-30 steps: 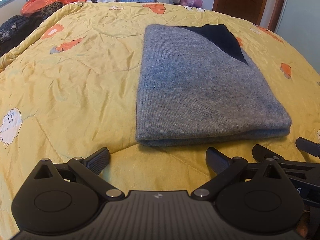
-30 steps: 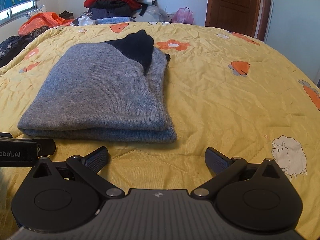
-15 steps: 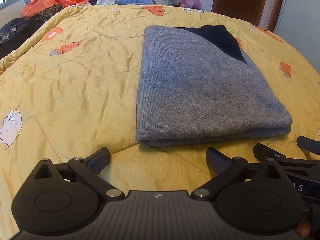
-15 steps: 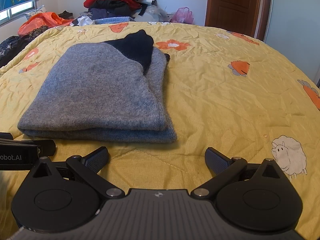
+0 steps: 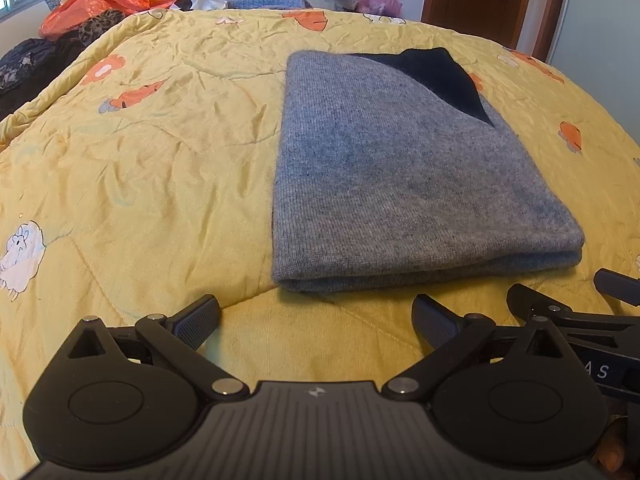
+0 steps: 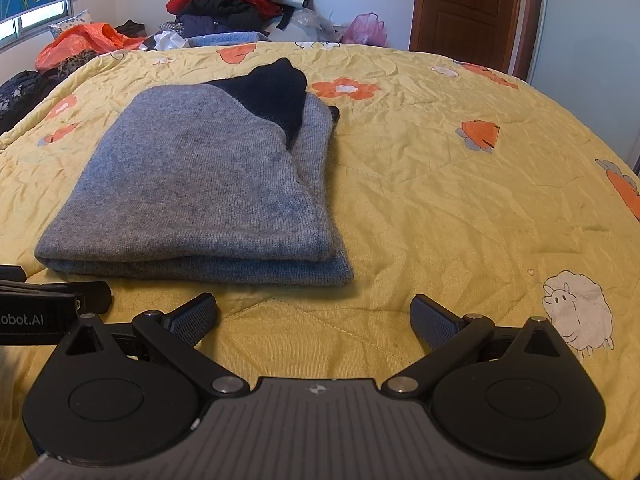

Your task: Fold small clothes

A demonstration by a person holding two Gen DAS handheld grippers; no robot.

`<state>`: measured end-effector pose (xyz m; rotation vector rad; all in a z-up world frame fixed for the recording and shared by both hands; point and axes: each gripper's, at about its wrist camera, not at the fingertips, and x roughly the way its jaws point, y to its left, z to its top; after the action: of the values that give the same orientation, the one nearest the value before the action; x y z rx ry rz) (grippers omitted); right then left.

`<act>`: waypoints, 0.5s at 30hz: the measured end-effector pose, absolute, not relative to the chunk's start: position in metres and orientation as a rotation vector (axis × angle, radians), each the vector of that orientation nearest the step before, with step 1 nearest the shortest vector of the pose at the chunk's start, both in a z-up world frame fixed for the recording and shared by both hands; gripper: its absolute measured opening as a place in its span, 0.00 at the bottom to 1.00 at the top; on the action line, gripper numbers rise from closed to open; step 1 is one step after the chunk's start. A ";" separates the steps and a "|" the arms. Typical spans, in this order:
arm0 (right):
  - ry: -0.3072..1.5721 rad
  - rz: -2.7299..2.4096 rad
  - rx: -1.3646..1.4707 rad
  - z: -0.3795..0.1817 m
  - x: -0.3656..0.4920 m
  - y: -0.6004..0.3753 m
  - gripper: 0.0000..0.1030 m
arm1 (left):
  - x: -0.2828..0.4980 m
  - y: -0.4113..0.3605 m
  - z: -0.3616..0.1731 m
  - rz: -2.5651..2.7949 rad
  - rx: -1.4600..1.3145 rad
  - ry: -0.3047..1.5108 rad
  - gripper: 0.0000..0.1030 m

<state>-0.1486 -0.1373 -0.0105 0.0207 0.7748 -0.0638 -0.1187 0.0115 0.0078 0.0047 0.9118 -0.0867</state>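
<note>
A grey knitted garment with a dark navy part (image 5: 400, 176) lies folded in layers on the yellow quilt; it also shows in the right wrist view (image 6: 200, 184). My left gripper (image 5: 316, 318) is open and empty, a short way in front of the garment's near folded edge. My right gripper (image 6: 314, 316) is open and empty, in front of the garment's near right corner. The right gripper's fingers (image 5: 616, 288) show at the right edge of the left wrist view. Part of the left gripper's body (image 6: 48, 308) shows at the left edge of the right wrist view.
The yellow quilt (image 6: 460, 208) with flower and sheep prints covers the bed. A pile of clothes (image 6: 240, 4) and an orange bag (image 6: 84, 40) lie beyond the far edge. A brown door (image 6: 468, 8) stands at the back right.
The left wrist view has shifted a little, with the garment sitting slightly lower in frame. Both grippers stay open and the garment has not moved.
</note>
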 end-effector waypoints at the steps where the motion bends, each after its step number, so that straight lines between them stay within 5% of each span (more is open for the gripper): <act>1: 0.775 -0.063 0.020 -0.010 -0.149 -0.137 1.00 | -0.119 0.011 0.008 -0.087 0.005 0.910 1.00; 15: 0.775 -0.063 0.020 -0.010 -0.148 -0.137 1.00 | -0.118 0.011 0.007 -0.084 0.004 0.909 1.00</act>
<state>-0.1484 -0.1373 -0.0100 0.0198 0.7747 -0.0628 -0.1177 0.0109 0.0073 0.0042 0.9091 -0.0840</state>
